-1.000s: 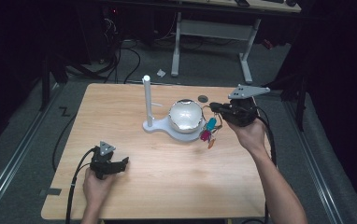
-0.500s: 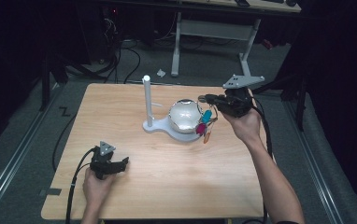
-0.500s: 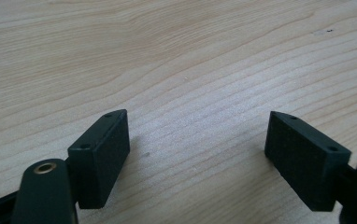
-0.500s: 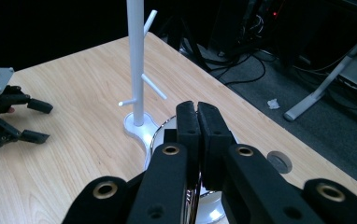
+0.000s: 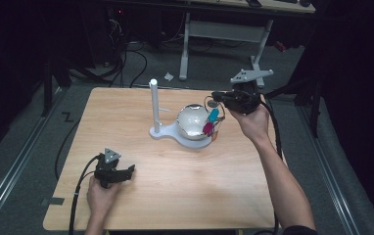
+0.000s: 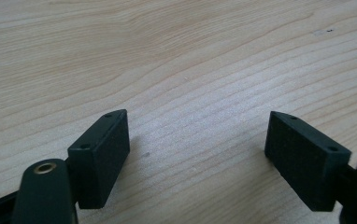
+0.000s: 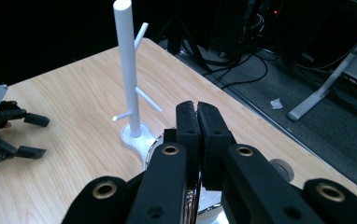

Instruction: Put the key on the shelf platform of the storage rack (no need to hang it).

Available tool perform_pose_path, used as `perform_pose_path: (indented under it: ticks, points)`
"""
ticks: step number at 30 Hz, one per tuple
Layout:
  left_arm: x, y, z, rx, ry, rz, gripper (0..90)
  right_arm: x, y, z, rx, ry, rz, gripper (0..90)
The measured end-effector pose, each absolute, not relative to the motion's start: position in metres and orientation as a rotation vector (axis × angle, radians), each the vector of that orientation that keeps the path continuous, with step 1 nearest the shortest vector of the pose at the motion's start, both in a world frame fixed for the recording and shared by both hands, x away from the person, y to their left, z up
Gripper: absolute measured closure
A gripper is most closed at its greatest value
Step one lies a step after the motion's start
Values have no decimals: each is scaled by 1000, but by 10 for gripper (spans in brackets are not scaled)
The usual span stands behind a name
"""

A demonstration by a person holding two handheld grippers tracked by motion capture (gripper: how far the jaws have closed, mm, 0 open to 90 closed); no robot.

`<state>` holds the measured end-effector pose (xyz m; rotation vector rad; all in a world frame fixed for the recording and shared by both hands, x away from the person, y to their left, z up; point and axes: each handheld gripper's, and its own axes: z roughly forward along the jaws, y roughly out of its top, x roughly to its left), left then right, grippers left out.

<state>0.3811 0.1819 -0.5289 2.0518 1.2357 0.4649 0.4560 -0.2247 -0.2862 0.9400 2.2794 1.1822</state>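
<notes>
The right hand-held gripper (image 5: 218,96) has been rising with the keys (image 5: 209,122), jaws pinched on their ring; the keys are hanging just below it, beside the bowl (image 5: 193,122). The left hand-held gripper (image 5: 126,171) is resting wide open on the table (image 5: 175,176).

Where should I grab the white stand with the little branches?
Grab the white stand by its upright pole, on the bare stretch between the top branch and the lower ones. Come level from the side, probably: the pole is thin and vertical, its base lies flat on the table.
</notes>
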Motion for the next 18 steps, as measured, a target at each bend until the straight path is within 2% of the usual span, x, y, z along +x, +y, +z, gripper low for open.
perform_pose_path:
  ticks: [18]
  points:
    - [381, 182, -529, 2052, 1235, 464, 225, 483, -217, -291, 999, 2270, 1177, 891]
